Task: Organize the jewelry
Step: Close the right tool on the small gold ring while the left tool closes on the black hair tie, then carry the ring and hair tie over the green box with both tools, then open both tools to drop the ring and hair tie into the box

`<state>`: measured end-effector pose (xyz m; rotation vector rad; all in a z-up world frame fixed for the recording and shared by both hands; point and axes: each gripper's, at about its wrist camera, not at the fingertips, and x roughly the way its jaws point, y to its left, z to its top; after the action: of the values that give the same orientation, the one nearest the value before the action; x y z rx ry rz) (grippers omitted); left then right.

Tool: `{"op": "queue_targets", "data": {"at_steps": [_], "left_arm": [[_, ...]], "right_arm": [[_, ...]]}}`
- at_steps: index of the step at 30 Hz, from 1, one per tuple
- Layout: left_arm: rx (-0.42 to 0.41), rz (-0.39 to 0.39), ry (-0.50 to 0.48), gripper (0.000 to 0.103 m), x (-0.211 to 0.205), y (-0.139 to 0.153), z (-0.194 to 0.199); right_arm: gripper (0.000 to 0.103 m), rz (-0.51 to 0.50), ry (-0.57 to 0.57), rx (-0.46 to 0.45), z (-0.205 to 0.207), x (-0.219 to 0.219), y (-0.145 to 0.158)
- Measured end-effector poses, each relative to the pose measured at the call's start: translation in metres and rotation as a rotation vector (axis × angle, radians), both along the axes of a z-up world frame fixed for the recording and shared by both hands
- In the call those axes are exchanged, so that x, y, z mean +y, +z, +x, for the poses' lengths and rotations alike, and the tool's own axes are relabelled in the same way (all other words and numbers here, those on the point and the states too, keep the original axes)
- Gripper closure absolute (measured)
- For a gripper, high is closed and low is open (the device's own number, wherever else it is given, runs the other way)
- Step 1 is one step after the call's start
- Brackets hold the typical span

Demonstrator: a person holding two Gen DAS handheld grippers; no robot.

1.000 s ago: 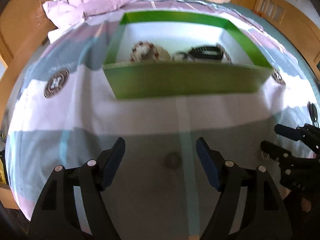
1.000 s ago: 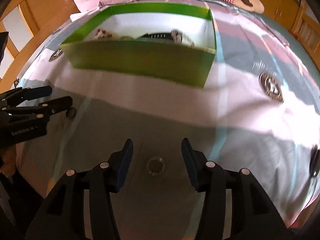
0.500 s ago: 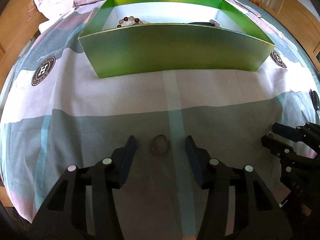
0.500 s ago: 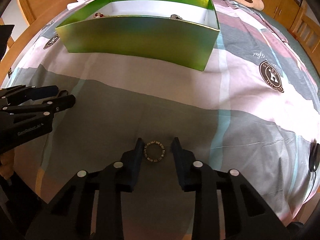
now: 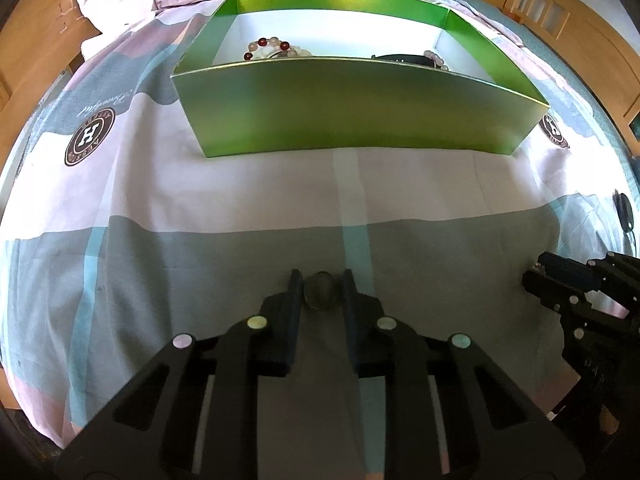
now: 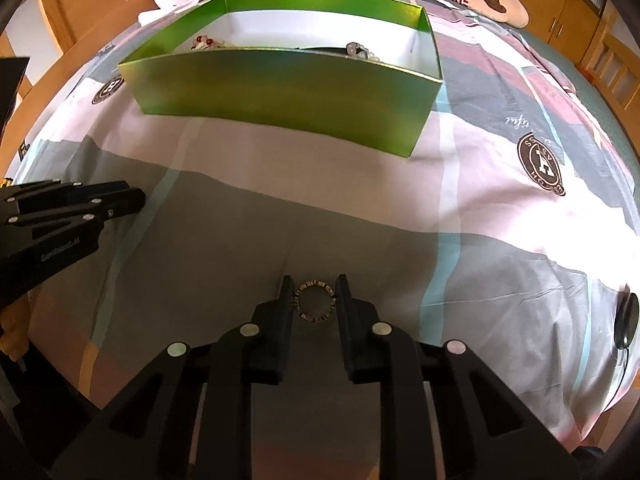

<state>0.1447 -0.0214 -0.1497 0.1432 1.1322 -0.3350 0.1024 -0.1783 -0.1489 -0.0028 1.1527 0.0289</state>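
Patchwork bedding in grey, pink and white covers the bed (image 5: 120,184), with a green box (image 5: 352,108) at the far side already holding beaded bracelets (image 5: 268,46). On the near grey patch, the left hand-held gripper (image 5: 322,294) is closing around a dark ring (image 5: 322,292), and the right hand-held gripper (image 6: 314,300) is closing around a studded ring (image 6: 314,301); both pairs of pads look to be touching their rings. To grip well, pinch across the band's widest part, avoid catching the sheet, then lift straight before heading to the box.
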Motion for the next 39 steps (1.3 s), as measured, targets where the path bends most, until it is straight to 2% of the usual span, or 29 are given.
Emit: {"op": "queue_targets", "data": {"at_steps": [9,16,21,26,28,33,39], "left_arm": [[-0.012,-0.058,0.011,0.083,0.021,0.016,-0.012],[-0.033,-0.041,0.016,0.083,0.032,0.026,-0.021],[-0.103,-0.022,0.005,0.083,0.018,0.052,-0.004],[-0.212,-0.017,-0.012,0.083,-0.009,0.094,0.032],[-0.233,-0.017,-0.019,0.083,-0.019,0.103,0.047],[-0.254,-0.001,-0.037,0.083,-0.042,0.105,0.088],[-0.221,0.054,-0.062,0.083,-0.055,0.076,0.117]], "right_arm": [[0.082,0.012,-0.005,-0.003,-0.003,-0.005,0.002],[0.082,0.011,0.006,-0.027,0.001,-0.002,0.011],[0.082,0.015,0.001,-0.116,0.027,-0.006,0.051],[0.082,0.021,-0.017,-0.240,0.065,-0.015,0.103],[0.082,0.017,-0.035,-0.262,0.084,-0.018,0.111],[0.082,0.050,-0.073,-0.221,0.118,-0.024,0.093],[0.082,0.019,-0.114,-0.151,0.140,-0.024,0.056]]}}
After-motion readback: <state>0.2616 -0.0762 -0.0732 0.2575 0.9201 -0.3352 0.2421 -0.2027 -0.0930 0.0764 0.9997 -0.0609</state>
